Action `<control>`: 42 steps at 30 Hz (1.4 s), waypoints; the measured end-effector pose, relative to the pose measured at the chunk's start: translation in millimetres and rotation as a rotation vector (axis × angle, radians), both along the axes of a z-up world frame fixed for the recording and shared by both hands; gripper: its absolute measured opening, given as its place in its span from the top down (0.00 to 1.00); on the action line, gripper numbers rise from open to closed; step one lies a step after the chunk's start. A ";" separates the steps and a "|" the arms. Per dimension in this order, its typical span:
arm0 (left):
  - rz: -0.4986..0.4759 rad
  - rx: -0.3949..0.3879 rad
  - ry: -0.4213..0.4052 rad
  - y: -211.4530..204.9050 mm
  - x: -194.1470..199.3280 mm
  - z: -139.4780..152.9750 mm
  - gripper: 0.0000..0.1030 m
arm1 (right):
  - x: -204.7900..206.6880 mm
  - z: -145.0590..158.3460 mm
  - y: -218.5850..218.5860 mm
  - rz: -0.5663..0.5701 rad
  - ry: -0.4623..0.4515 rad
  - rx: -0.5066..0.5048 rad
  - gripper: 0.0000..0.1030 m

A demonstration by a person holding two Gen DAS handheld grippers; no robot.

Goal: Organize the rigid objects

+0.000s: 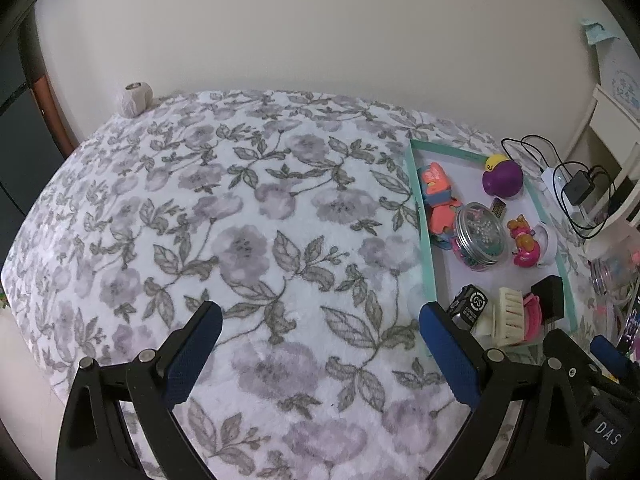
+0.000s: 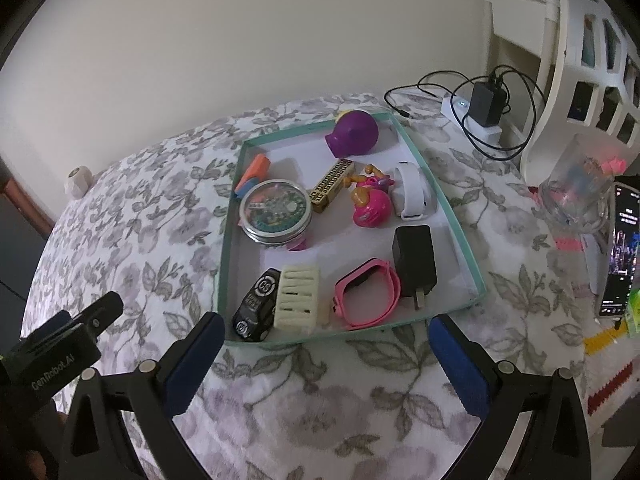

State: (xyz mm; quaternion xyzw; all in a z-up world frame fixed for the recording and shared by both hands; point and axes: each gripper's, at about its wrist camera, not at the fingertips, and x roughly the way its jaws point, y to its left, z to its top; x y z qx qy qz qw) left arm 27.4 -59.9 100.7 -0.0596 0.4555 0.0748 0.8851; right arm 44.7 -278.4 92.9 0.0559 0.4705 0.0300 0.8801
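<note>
Hovering spread wide and empty over the floral blanket (image 1: pixel 240 208): left gripper (image 1: pixel 320 344) and right gripper (image 2: pixel 326 356). Sitting at centre frame in the right wrist view: teal tray (image 2: pixel 230 240) holding toy car (image 2: pixel 256 306), pink watch (image 2: pixel 368 294), black charger (image 2: pixel 414 260), jar (image 2: pixel 276 212).

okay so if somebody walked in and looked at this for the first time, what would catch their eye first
Most likely the shallow teal tray on the floral blanket, crowded with small bright things: a purple round toy at its far end, a metal-lidded jar near the left wall, and a pink watch by the near edge. Both the left gripper and the right gripper hang open and hold nothing, the right one just short of the tray.
</note>
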 end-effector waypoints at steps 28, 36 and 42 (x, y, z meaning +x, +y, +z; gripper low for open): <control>0.023 0.005 -0.014 19.2 -48.2 11.7 0.04 | -38.5 20.6 12.3 0.028 -0.063 -0.005 0.00; 0.005 0.030 -0.008 17.0 -50.9 10.7 0.04 | -42.6 17.8 13.7 0.033 -0.044 -0.011 0.00; 0.012 0.027 0.008 20.4 -53.3 7.6 0.04 | -42.6 15.3 11.7 0.026 -0.032 -0.009 0.00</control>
